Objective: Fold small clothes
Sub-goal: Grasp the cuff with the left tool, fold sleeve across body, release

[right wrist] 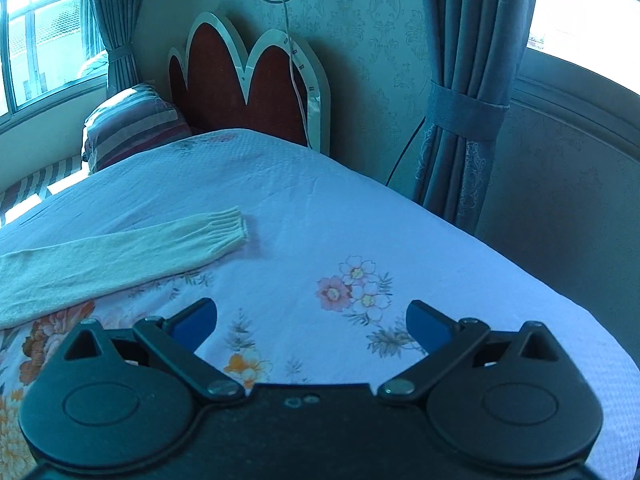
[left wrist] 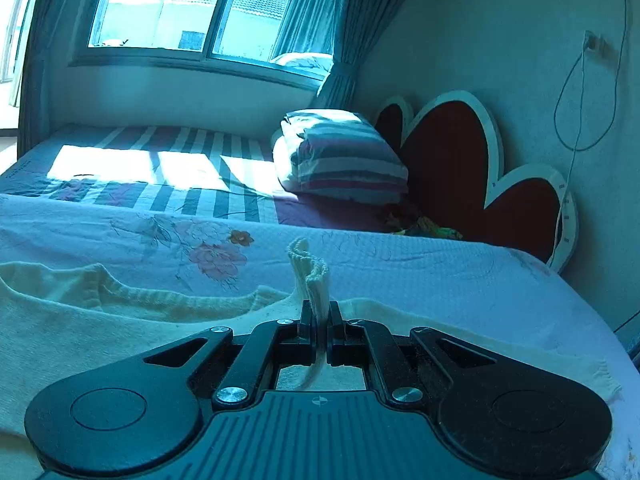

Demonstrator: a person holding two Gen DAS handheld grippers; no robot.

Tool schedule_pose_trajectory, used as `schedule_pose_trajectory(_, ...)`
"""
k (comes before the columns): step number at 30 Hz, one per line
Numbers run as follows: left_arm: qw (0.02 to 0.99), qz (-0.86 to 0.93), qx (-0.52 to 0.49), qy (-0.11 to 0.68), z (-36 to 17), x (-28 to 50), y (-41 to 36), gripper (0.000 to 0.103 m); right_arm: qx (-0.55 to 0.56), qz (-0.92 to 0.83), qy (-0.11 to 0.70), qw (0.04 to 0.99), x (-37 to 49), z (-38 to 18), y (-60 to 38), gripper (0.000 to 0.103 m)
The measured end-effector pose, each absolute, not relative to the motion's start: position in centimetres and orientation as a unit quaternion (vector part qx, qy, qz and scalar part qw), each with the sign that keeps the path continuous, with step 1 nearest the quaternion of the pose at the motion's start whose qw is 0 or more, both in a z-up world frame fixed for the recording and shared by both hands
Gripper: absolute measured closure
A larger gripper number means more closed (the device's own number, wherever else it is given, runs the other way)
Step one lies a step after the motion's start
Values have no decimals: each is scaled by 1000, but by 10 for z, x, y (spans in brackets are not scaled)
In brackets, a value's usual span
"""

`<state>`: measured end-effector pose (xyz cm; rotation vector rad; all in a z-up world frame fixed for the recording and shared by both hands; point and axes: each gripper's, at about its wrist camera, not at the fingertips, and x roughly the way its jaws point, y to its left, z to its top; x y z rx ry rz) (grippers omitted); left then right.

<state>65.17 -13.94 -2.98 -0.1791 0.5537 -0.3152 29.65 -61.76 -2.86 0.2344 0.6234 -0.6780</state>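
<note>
On the left side of the bed [left wrist: 460,280], a cream knit sweater [left wrist: 100,320] is lying spread flat over the white flowered sheet [left wrist: 200,240], its neckline facing the striped bedding farther back. Over it, the left gripper [left wrist: 321,322] is clamping tight on a ribbed cuff [left wrist: 310,276] of that sweater, and the cuff is standing up between the pressed fingers while the sleeve is trailing down behind them. Beyond, a striped pillow [left wrist: 340,156] is leaning near the red scalloped headboard [left wrist: 452,168], and a white cable [left wrist: 576,120] is hanging down the wall. Farther right, the sweater's other sleeve [right wrist: 120,252] is lying stretched out flat on the sheet, cuff pointing toward the headboard. Beside it, the right gripper [right wrist: 312,318] is hovering with its blue-padded fingers [right wrist: 196,320] spread wide and holding nothing, over printed flowers [right wrist: 352,284]. A tied-back curtain [right wrist: 464,112] is hanging at the far right.
</note>
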Motion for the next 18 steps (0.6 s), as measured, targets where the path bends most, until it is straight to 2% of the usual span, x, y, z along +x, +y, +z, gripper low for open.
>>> schedule_pose_trajectory(11, 944, -153, -51, 288, -54, 640, -188, 99, 130, -327, 318, 880, 281, -48, -671, 1)
schedule_pose_trajectory(16, 926, -158, -26, 342, -77, 651, -206, 99, 136, -317, 320, 883, 282, -50, -674, 1)
schedule_pose_trajectory(17, 919, -165, -13, 359, -83, 650, -212, 97, 134, -315, 320, 883, 282, -49, -674, 1)
schedule_pose_trajectory(18, 917, -175, -2, 358, -84, 645, -217, 81, 134, -314, 320, 884, 283, -48, -674, 1)
